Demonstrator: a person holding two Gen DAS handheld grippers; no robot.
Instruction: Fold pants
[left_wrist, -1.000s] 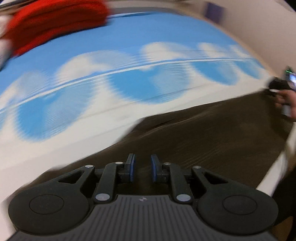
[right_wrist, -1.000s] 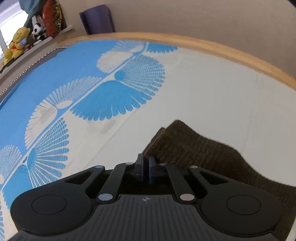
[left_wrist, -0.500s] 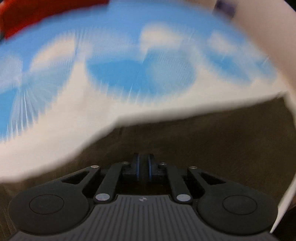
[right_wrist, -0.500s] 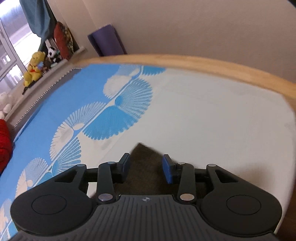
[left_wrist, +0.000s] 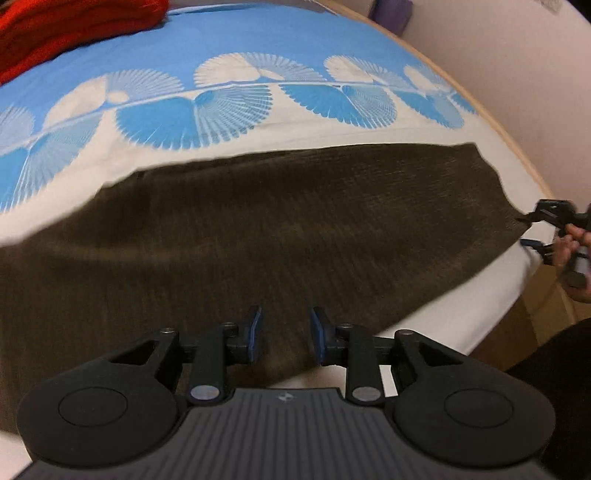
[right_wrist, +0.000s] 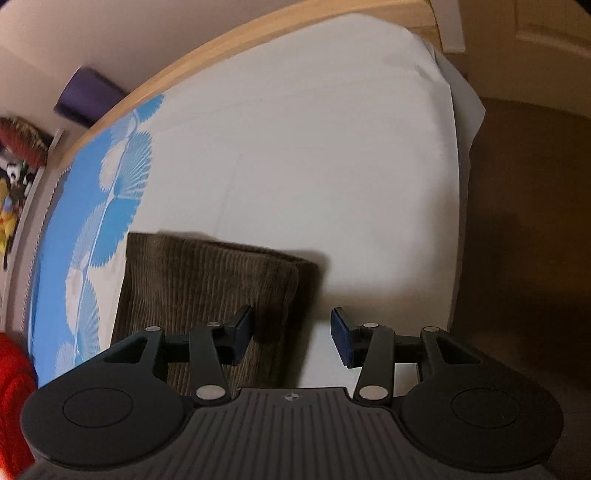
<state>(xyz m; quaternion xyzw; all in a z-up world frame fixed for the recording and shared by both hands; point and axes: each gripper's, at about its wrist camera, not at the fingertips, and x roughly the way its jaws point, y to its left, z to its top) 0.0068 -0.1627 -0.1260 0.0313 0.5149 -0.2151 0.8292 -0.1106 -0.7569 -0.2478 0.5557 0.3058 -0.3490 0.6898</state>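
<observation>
Dark brown corduroy pants (left_wrist: 280, 229) lie flat across the bed as a long band. My left gripper (left_wrist: 284, 334) is open and empty just above the near edge of the pants. In the right wrist view the narrow leg end of the pants (right_wrist: 207, 280) lies folded on the white sheet. My right gripper (right_wrist: 291, 338) is open and empty over the right edge of that leg end. The right gripper also shows in the left wrist view (left_wrist: 546, 230), open beside the far right end of the pants.
The bed has a blue and white fan-patterned sheet (left_wrist: 229, 107) and a wooden frame edge (right_wrist: 258, 40). A red knit item (left_wrist: 62, 26) lies at the far left. The bed edge and floor (right_wrist: 528, 240) are to the right. Soft toys (right_wrist: 11, 184) sit on a ledge.
Both grippers have opened and let go of the pants. The pants now lie spread flat on the bed. The right gripper has swung toward the bed's corner.
</observation>
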